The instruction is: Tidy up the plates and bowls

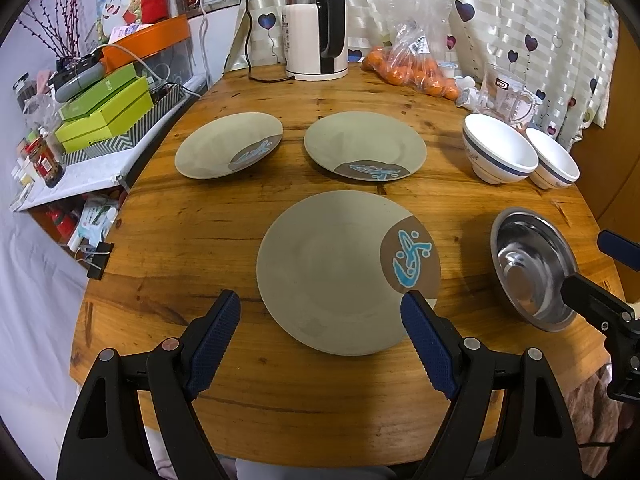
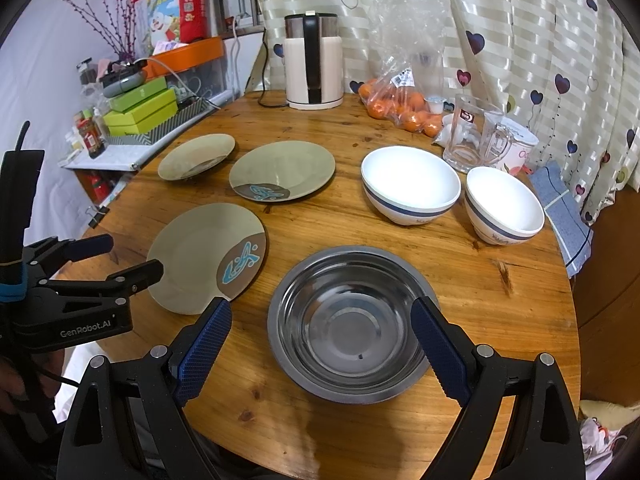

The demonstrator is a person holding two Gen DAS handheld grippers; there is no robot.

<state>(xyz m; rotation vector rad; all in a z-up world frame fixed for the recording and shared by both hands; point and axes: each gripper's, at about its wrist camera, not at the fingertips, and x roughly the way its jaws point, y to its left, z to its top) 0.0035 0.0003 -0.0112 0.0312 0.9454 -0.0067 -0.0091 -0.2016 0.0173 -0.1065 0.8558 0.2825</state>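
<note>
While both grippers hover above the near edge of the round tabletop (image 1: 168, 240), neither holds anything. The left gripper (image 1: 320, 308) has its fingers spread wide, with the near plate (image 1: 340, 276) lying flat between and just beyond them. The right gripper (image 2: 320, 316) is likewise spread, framing the steel bowl (image 2: 348, 324), which sits upright by the near right edge, just beside that plate. Two more plates (image 1: 228, 144) (image 1: 364, 144) lie side by side toward the middle of the tabletop. Two white bowls (image 2: 410, 184) (image 2: 504, 204) stand close together at the right edge. A kettle (image 1: 314, 28) and a bag of oranges (image 2: 400, 108) stand at the far edge.
</note>
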